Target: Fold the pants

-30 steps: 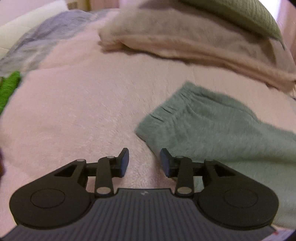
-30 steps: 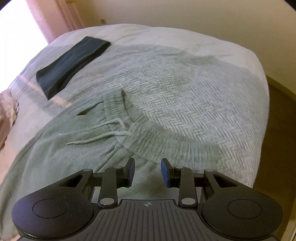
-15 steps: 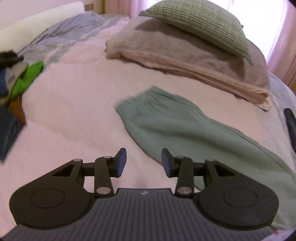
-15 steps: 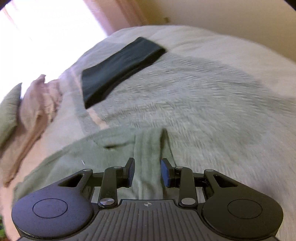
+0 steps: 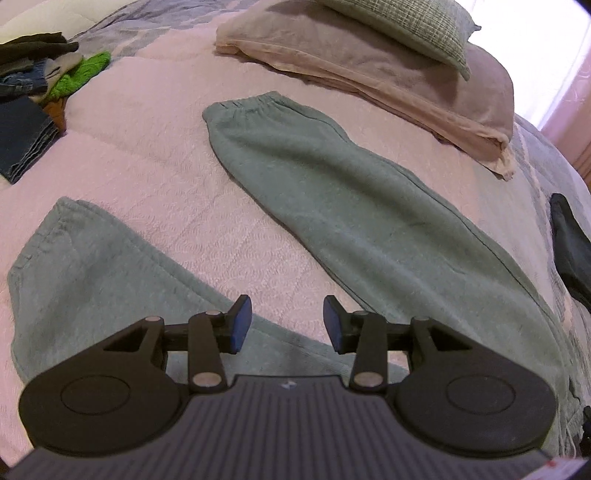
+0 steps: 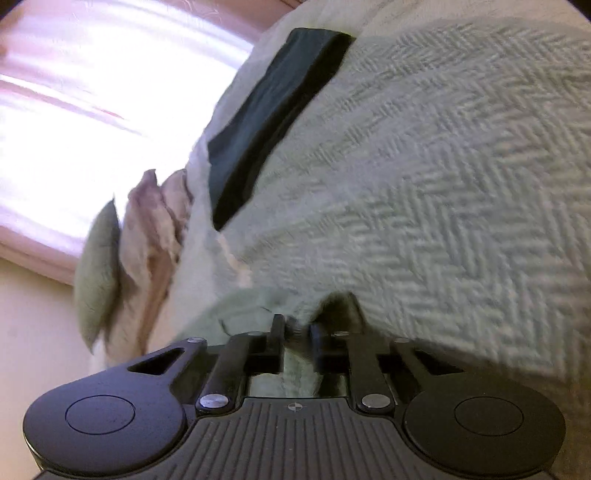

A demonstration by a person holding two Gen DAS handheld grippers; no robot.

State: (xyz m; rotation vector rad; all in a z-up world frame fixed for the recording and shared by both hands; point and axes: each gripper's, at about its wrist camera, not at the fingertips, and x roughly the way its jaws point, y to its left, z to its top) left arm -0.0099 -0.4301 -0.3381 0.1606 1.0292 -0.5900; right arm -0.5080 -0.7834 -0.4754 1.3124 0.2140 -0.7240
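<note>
A wide bed covered by a pale pink quilted bedspread (image 5: 155,177) fills the left wrist view; toward its far side the cover changes to a grey-green herringbone-weave blanket (image 6: 461,192), which fills the right wrist view. On the pink cover lie the sage-green fleece sweatpants (image 5: 362,214), spread flat with the two legs splayed apart in a V: one leg runs up toward the pillows, its gathered cuff just short of them, and the other leg ends at the lower left. At the head of the bed a dusty-pink pillow (image 5: 424,85) carries a green checked cushion (image 5: 413,26). A heap of mixed clothes, dark denim and bright green among them (image 5: 40,85), sits at the left edge, well apart from the pants. A dark folded garment (image 6: 269,122) rests on the herringbone blanket.

The left gripper (image 5: 287,323) hovers over the crotch of the pants, its jaws parted with nothing between them. The right gripper (image 6: 297,336) has just been closing, and its jaws now pinch a bunch of the green fleece at the pants' edge.
</note>
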